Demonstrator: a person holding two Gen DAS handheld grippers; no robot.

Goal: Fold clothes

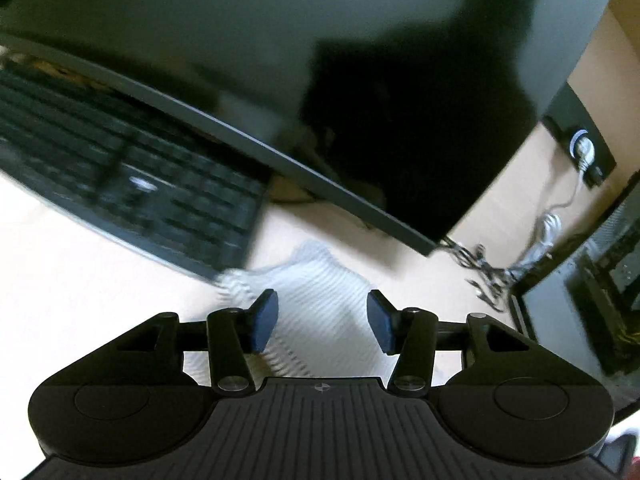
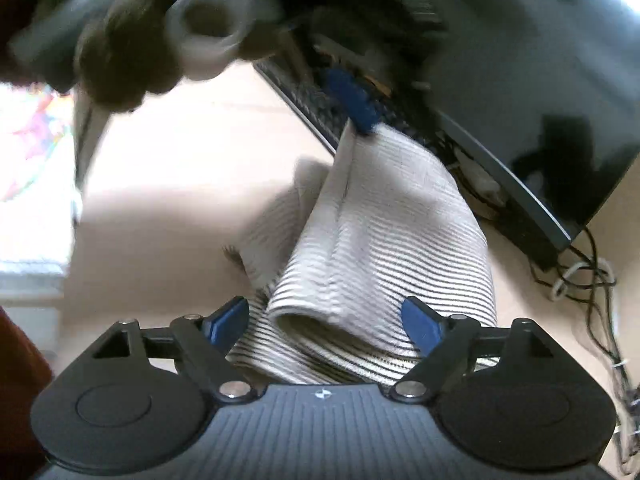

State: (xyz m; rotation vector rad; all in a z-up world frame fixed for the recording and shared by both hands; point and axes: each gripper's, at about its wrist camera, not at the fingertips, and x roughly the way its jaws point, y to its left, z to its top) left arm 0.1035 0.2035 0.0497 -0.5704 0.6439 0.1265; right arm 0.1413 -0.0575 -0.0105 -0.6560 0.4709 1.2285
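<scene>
The right gripper [image 2: 324, 320] is nearest in its own view, its jaws spread wide and its blue pads [image 2: 420, 326] clear of anything. Between and just past them lies the cloth [image 2: 384, 240], a white garment with thin dark stripes, bunched into a loose fold on the pale desk [image 2: 172, 168]. One folded lip curls open right in front of the pads; nothing pinches it there. Farther along, the cloth rises to a point where a blue pad of the left gripper [image 2: 356, 100] meets its far edge, though blur keeps me from saying whether it is pinched. Above left, a blurred hand [image 2: 120, 52] wraps that tool's grey handle.

In the left gripper's [image 1: 322, 320] own view the jaws stand partly apart, with the cloth [image 1: 320, 288] lying between and beyond the pads [image 1: 264, 320]; the pads do not press it. Past the cloth, to the left, sits a black keyboard [image 1: 140, 184], one corner touching or overlapping the fabric. Behind it looms a dark monitor [image 1: 360, 80], tilted in the frame. To the right, cables [image 1: 492, 272] tangle on the desk near the monitor's corner.
</scene>
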